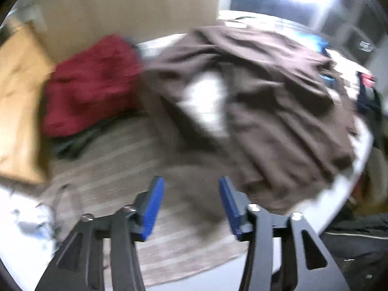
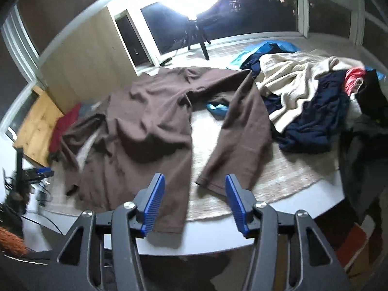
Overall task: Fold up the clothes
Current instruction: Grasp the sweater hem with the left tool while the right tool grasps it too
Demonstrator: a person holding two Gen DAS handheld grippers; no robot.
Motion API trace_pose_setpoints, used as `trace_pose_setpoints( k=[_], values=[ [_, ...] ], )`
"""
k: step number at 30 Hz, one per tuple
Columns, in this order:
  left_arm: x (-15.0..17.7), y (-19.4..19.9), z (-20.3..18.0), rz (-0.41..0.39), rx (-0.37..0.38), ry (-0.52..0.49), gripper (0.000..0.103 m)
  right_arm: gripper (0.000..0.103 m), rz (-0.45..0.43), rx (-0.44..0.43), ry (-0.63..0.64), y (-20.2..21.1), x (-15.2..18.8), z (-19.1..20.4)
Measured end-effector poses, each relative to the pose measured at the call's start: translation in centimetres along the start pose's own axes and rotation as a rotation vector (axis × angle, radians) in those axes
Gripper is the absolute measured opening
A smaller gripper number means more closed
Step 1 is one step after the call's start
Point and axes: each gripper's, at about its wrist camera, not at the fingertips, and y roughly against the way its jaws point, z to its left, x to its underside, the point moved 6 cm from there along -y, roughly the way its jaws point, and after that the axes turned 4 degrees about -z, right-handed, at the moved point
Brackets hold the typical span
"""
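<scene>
A brown long-sleeved garment (image 2: pixel 150 131) lies spread and rumpled on the woven mat (image 2: pixel 286 177) of the table, one sleeve (image 2: pixel 240 131) stretched toward me. My right gripper (image 2: pixel 195 201) is open and empty, above the garment's near hem. In the blurred left wrist view the same brown garment (image 1: pixel 274 111) lies ahead and to the right. My left gripper (image 1: pixel 191 208) is open and empty above the mat (image 1: pixel 135 181).
A pile of clothes, cream (image 2: pixel 298 82) and navy (image 2: pixel 320 118), lies at the right. A red garment (image 1: pixel 92 84) lies at the left by a wooden board (image 1: pixel 19 101). A bright lamp on a tripod (image 2: pixel 196 36) stands behind. The white table edge (image 2: pixel 218 242) is near me.
</scene>
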Motion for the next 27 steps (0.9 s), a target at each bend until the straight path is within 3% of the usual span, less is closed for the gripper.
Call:
trace_pose_setpoints(
  k=[3, 7, 8, 9, 10, 14, 16, 20, 23, 27],
  values=[
    [-0.2, -3.2, -4.6, 0.038, 0.045, -0.136, 0.05, 0.052, 0.087, -0.028, 0.035, -3.6, 2.3, 1.4],
    [0.7, -7.8, -6.1, 0.115, 0.014, -0.176, 0.046, 0.052, 0.166, -0.055, 0.065, -7.5, 5.1, 3.1],
    [0.7, -8.2, -5.8, 0.118, 0.02, -0.154, 0.04, 0.052, 0.175, -0.067, 0.066, -7.9, 5.4, 3.3],
    [0.5, -8.1, -5.4, 0.106, 0.039, -0.127, 0.018, 0.052, 0.181, -0.073, 0.07, -8.2, 5.6, 3.4],
    [0.4, -7.6, -4.6, 0.099, 0.027, -0.101, 0.006, 0.052, 0.185, -0.076, 0.076, -8.4, 5.7, 3.4],
    [1.7, -4.7, 0.8, 0.081, -0.142, 0.022, 0.018, 0.052, 0.187, -0.092, 0.088, -8.4, 6.0, 2.6],
    [2.6, -3.2, 1.9, 0.085, -0.192, 0.059, 0.016, 0.052, 0.193, -0.097, 0.087, -8.5, 6.1, 2.0],
    [2.6, -2.2, -2.1, 0.052, -0.109, 0.003, 0.035, 0.052, 0.213, -0.116, 0.099, -9.1, 6.6, 2.0],
    [2.4, -3.6, -6.9, 0.053, -0.01, -0.072, 0.038, 0.052, 0.225, -0.129, 0.129, -9.4, 6.9, 2.4],
    [2.7, -6.1, -8.5, 0.097, 0.004, -0.095, 0.038, 0.052, 0.227, -0.141, 0.165, -9.5, 7.1, 2.7]
  ],
)
